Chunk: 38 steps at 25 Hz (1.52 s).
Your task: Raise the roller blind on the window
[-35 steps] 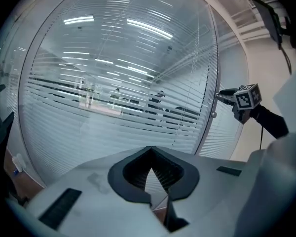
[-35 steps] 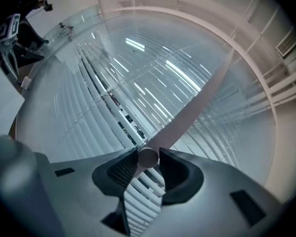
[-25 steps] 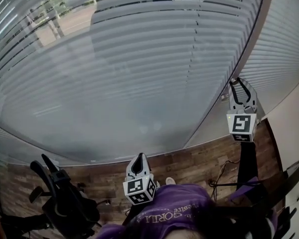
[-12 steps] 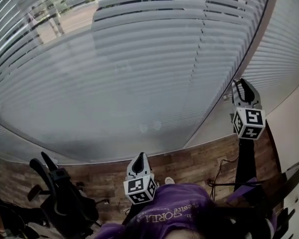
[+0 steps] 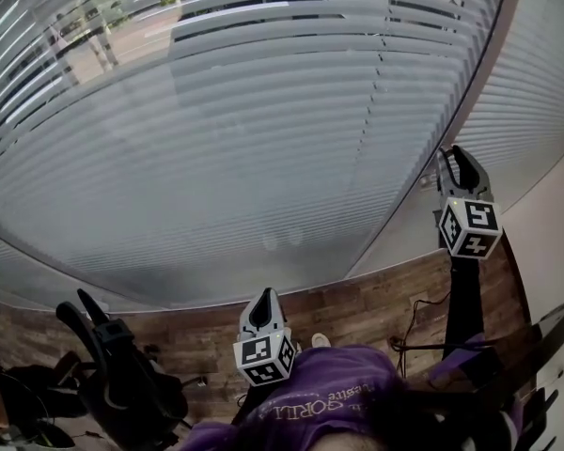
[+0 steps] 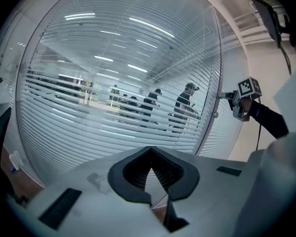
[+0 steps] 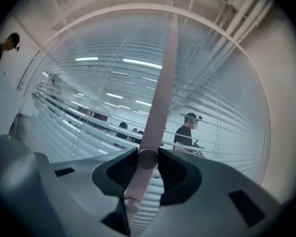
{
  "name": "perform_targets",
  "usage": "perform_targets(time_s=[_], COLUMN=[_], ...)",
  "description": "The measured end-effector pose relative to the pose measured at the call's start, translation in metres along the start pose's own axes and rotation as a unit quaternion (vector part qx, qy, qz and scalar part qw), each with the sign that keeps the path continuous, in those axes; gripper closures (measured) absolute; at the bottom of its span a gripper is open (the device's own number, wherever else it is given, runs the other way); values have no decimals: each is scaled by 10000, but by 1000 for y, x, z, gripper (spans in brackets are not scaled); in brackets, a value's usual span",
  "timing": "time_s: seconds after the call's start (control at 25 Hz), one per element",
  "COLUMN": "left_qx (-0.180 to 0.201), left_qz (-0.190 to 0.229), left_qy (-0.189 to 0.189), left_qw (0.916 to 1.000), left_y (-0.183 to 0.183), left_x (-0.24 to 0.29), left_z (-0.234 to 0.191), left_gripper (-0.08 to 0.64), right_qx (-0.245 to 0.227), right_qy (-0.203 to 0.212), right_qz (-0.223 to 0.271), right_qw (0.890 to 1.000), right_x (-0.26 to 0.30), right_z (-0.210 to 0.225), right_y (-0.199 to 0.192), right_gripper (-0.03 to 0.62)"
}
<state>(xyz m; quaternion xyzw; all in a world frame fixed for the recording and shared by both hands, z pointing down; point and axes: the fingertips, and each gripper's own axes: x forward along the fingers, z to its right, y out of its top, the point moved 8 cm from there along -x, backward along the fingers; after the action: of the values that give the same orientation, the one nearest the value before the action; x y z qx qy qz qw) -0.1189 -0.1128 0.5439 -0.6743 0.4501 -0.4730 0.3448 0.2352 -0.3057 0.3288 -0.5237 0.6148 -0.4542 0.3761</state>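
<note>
A slatted blind (image 5: 263, 139) covers the big window ahead of me. My right gripper (image 5: 456, 163) is raised at the right, beside the window's upright frame bar (image 5: 451, 111). In the right gripper view its jaws (image 7: 148, 157) are shut on the blind's pale pink wand (image 7: 160, 98), which runs up from the pads to the top of the window; its lower end pokes out below them. My left gripper (image 5: 266, 296) hangs low in the middle, away from the blind, shut with nothing in it (image 6: 150, 151). The left gripper view shows the right gripper (image 6: 241, 100) at the window's edge.
A black office chair (image 5: 122, 374) stands at the lower left on the wooden floor (image 5: 357, 308). A cable (image 5: 423, 332) lies on the floor below the right arm. A second blind (image 5: 536, 92) covers the pane further right. People (image 6: 185, 105) stand beyond the glass.
The right gripper has rolled about the wand, so its marker cube shows a different face. The upper slats show wider dark gaps. The left gripper has stayed put.
</note>
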Motion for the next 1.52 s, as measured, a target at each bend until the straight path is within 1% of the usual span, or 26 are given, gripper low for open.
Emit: perform_targets(time_s=[0.04,0.12,0.2,0.32,0.36,0.4,0.44,0.48,0.52,0.56,0.6,0.64,0.68,0.72,0.8,0.92,1.0,1.12,1.24,1.28,1.32,1.36,1.4,1.44,1.52], left_qx=[-3,-13,-14,-3,-1,4,10,14,16,16,17,18,17,15,11,7,-7,-45,-59,-57,-52,-45,-35,-22,-1], left_qz=[2,-8,-28,-44,-43,-43,-46,-50,-48,-40,-32,-24,-18,-12,-6,2,6,22,37,32,22,8,-5,-17,-45], left_qy=[-5,-11,-12,-9,-12,-15,-19,-25,-32,-42,-51,-59,-62,-60,-49,-30,-20,-20,-19,-16,-13,-12,-14,-17,-34], left_qw=[10000,10000,10000,10000,10000,10000,10000,10000,10000,10000,10000,10000,10000,10000,10000,10000,10000,10000,10000,10000,10000,10000,10000,10000,10000], left_y=[2,5,4,2,2,2,1,1,1,1,1,2,2,2,2,1,2,5,6,5,3,1,-1,-4,-11], left_x=[-1,-3,-3,-3,-3,-3,-2,-2,-2,-2,-1,-1,-1,-2,-3,-3,-6,-12,-15,-14,-12,-10,-7,-4,-1], left_z=[1,1,0,-1,-1,0,0,0,1,1,2,2,2,2,3,2,0,-3,-5,-4,-3,-2,-1,-1,-3], left_gripper=[560,558,558,560,558,558,558,558,558,558,558,558,558,558,558,558,558,558,559,558,558,560,558,558,558], right_qx=[-398,-1265,-2028,-2997,-3226,-3314,-3219,-2933,-2491,-1952,-1365,-767,-186,354,1257,2329,2867,3510,4185,4314,4325,4224,4034,3762,2972], right_qy=[-14,-59,-136,-237,-259,-271,-262,-227,-167,-87,1,86,165,234,333,438,481,550,663,702,730,742,739,724,662], right_qz=[27,-15,-60,-99,-126,-156,-189,-223,-251,-265,-266,-259,-253,-252,-269,-301,-287,-269,-237,-213,-186,-157,-125,-94,-70], right_qw=[9992,9919,9791,9537,9461,9430,9462,9555,9680,9804,9903,9967,9994,9988,9911,9710,9564,9344,9055,8992,8985,9032,9120,9237,9525], right_x=[-1,-2,-4,-2,-1,-1,-2,-2,-3,-3,-3,-3,-3,-3,-3,-3,-4,-8,-9,-8,-6,-5,-3,-2,-3], right_z=[-1,-4,-8,-10,-11,-11,-12,-11,-10,-8,-4,-1,3,6,11,16,17,16,18,19,20,21,21,21,16], right_y=[3,6,5,0,-2,-2,-1,1,3,5,6,6,5,4,1,-2,1,9,10,8,4,0,-4,-9,-17], right_gripper=[476,476,476,476,476,476,476,476,476,476,476,476,476,476,476,476,476,476,476,476,476,476,476,476,476])
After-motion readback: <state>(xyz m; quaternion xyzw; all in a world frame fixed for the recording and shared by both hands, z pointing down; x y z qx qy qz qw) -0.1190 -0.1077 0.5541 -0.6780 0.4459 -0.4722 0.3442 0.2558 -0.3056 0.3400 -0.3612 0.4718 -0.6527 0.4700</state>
